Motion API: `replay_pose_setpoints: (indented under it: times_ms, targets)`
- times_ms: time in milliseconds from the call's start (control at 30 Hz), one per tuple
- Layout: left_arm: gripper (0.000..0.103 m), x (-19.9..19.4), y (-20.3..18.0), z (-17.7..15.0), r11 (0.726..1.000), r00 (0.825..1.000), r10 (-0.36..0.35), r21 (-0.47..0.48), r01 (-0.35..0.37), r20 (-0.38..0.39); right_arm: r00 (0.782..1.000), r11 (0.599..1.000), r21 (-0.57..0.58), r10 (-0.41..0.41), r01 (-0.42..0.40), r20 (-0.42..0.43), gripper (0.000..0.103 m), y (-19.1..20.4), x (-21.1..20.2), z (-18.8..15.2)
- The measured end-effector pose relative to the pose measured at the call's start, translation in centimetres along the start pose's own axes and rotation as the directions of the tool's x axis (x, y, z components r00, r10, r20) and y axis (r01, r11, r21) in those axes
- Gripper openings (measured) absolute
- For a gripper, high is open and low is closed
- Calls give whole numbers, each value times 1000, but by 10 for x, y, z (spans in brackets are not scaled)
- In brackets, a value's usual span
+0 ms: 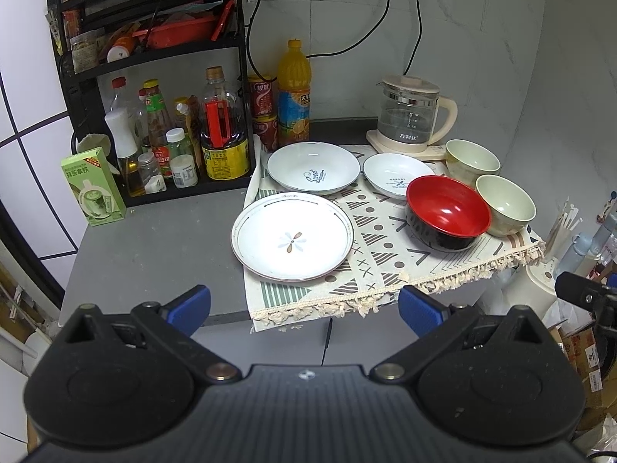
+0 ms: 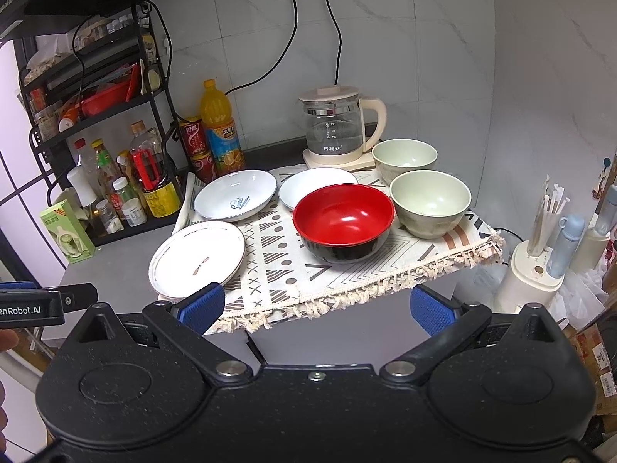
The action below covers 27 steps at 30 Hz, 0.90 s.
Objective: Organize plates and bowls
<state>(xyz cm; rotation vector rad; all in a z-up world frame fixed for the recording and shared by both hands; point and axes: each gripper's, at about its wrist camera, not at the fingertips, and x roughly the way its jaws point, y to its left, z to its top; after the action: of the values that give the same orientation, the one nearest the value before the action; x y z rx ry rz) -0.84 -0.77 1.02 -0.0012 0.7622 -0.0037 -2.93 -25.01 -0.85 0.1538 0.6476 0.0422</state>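
Note:
On a patterned cloth (image 1: pixel 381 254) (image 2: pixel 277 266) lie a large white plate with a flower mark (image 1: pixel 292 236) (image 2: pixel 197 257), a white dish with blue script (image 1: pixel 313 168) (image 2: pixel 235 195), and a smaller white dish (image 1: pixel 393 175) (image 2: pixel 304 189). A red and black bowl (image 1: pixel 447 210) (image 2: pixel 344 222) stands beside two pale green bowls (image 1: pixel 505 204) (image 1: pixel 472 162) (image 2: pixel 430 202) (image 2: pixel 404 158). My left gripper (image 1: pixel 304 305) is open and empty, in front of the table edge. My right gripper (image 2: pixel 316 305) is open and empty, also short of the cloth.
A glass kettle (image 1: pixel 410 115) (image 2: pixel 335 127) stands at the back. A black rack with bottles (image 1: pixel 173 135) (image 2: pixel 115 181), an orange juice bottle (image 1: pixel 294 92) (image 2: pixel 221 127) and a green carton (image 1: pixel 92 193) (image 2: pixel 67 231) fill the left. A white holder with sticks (image 2: pixel 536 266) stands right of the table.

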Motion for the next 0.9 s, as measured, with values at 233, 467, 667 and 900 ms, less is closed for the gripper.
replay_pose_setpoints:
  times_ms: [233,467,667,900]
  targets:
    - [103,1,1,-1,1000,1000,2,-4,-2,-6,1000,1000,8,9,-9,-5,103,-3,1,1]
    - [103,3,-5,1,1000,1000,-4,-5,4,-10,1000,1000,10,7,-7,-6,103,-5,0,-1]
    - [103,2,-12,7,1000,1000,-9,-6,9,10,1000,1000,7,8,-8,-4,103,-7,0,2]
    - [103,3,-19,8,1000,1000,-10,-9,10,10,1000,1000,7,12,-12,-3,103,-11,0,3]
